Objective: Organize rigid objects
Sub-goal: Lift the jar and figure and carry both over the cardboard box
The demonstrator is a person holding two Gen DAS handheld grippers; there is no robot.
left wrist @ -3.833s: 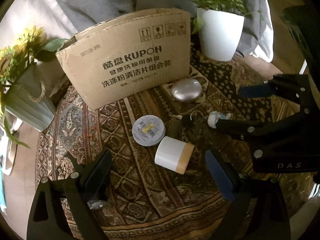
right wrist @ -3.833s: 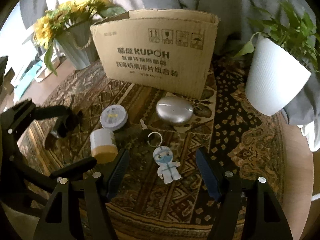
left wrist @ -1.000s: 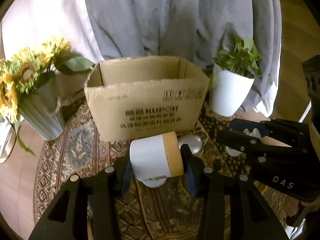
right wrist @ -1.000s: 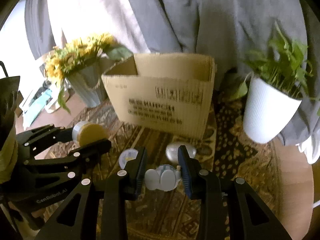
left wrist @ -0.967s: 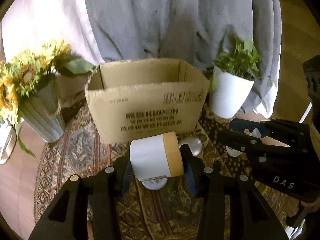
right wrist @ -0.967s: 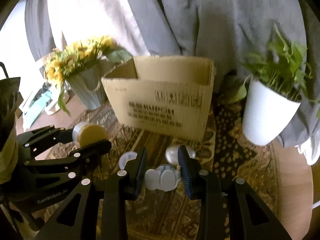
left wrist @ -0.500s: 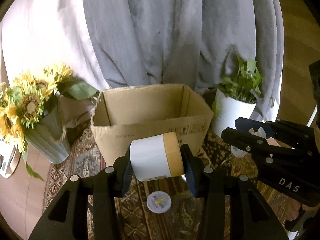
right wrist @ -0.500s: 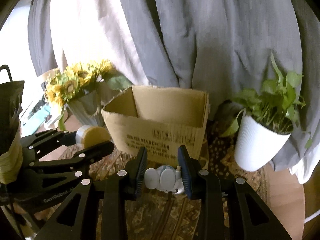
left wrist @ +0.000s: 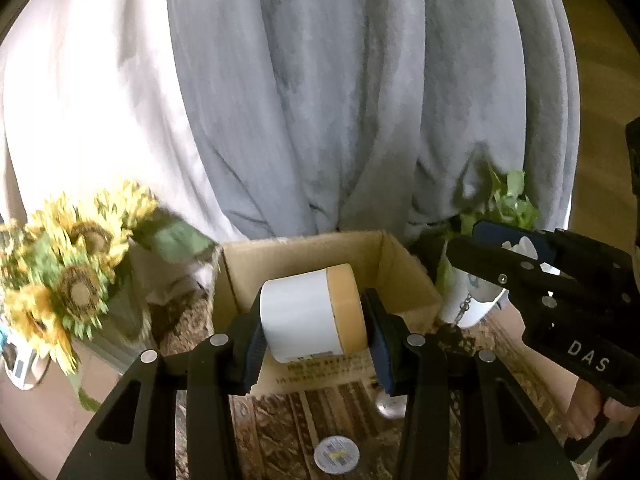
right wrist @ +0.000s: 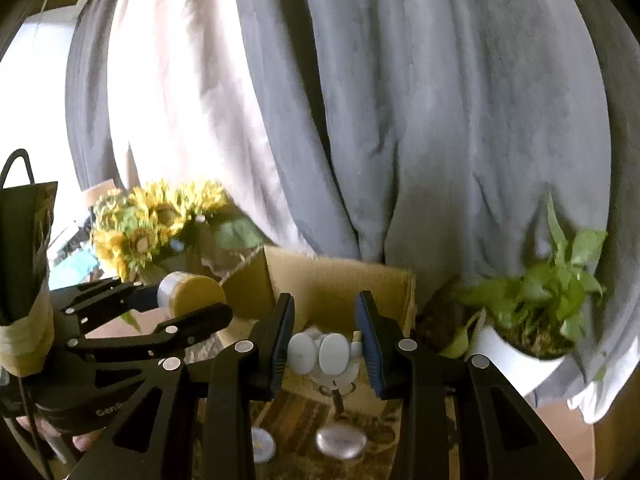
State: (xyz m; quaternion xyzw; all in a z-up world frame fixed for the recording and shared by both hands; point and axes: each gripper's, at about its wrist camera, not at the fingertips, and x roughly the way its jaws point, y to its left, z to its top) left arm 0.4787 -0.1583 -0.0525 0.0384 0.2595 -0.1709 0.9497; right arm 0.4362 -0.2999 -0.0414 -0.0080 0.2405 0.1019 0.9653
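Note:
My left gripper (left wrist: 312, 322) is shut on a white jar with a tan lid (left wrist: 308, 314), held on its side above the near wall of the open cardboard box (left wrist: 394, 268). My right gripper (right wrist: 325, 350) is shut on a small white figure keychain (right wrist: 322, 354), whose ring and key dangle below; it hangs just in front of the same box (right wrist: 340, 280). Each gripper shows in the other's view: the right one (left wrist: 516, 250) at the right, the left one (right wrist: 188, 300) at the left. On the patterned cloth below lie a round tin (left wrist: 336, 451) and a silver oval case (right wrist: 340, 440).
A vase of sunflowers (left wrist: 68, 276) stands left of the box, and a white pot with a green plant (right wrist: 532, 320) stands to its right. Grey and white curtains (left wrist: 320, 100) hang behind. The round table's patterned cloth (left wrist: 288, 420) lies beneath both grippers.
Both grippers have risen with their loads; the box, tin and silver case now sit lower in both views. The grips look the same.

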